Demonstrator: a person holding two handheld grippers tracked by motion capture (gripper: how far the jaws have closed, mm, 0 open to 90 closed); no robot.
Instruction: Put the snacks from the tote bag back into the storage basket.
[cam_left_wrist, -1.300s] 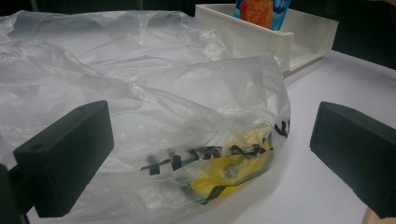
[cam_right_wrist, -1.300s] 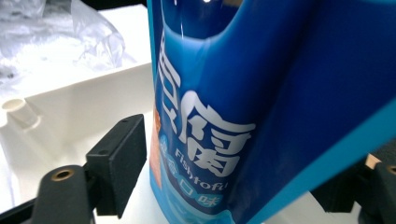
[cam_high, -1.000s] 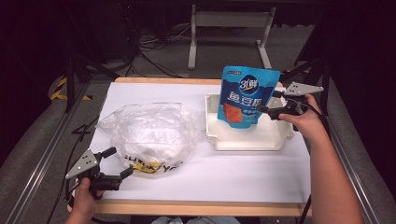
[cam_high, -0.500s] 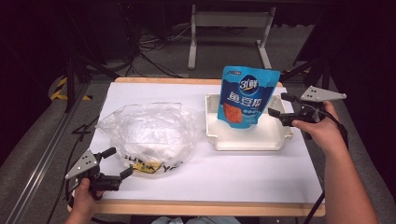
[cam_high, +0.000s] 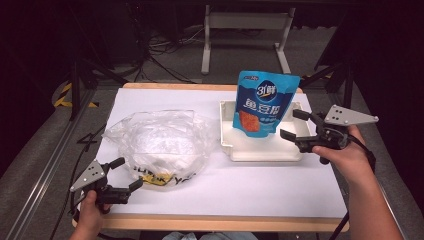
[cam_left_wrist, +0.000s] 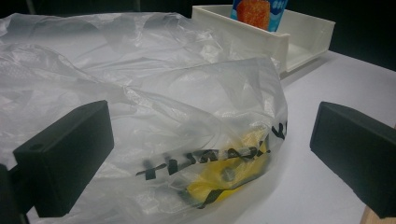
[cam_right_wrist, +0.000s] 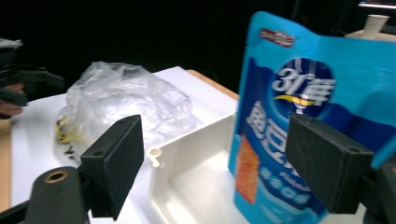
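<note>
1. Looking down from the high view, the right gripper (cam_high: 295, 127) sits just off the right side of the tray (cam_high: 260, 152), jaws spread wide and holding nothing. The pouch (cam_high: 264, 102) stands upright in the tray, just ahead of the jaw tips and apart from them. I judge the step in hand to be the placing of the pouch in the tray, with the bag (cam_high: 160, 145) likely to be handled next. The left gripper (cam_high: 125, 175) rests at the near left of the table, jaws wide and empty, with the bag just in front of its tips.

2. In the left gripper view, the bag (cam_left_wrist: 154, 116) lies between and beyond the wide black jaws, crumpled and clear, with black lettering and a yellow patch showing through at its near end. The tray (cam_left_wrist: 280, 42) stands well beyond, up and to the right. The next move probably calls for closing on a loose fold of film without sliding the whole bag.

3. In the right gripper view, the pouch (cam_right_wrist: 299, 121) stands just beyond the right jaw, in the tray (cam_right_wrist: 191, 172): glossy blue, white lettering, an orange panel low on its front, untouched. The jaws stand wide. The bag (cam_right_wrist: 126, 102) lies farther off to the left.
</note>
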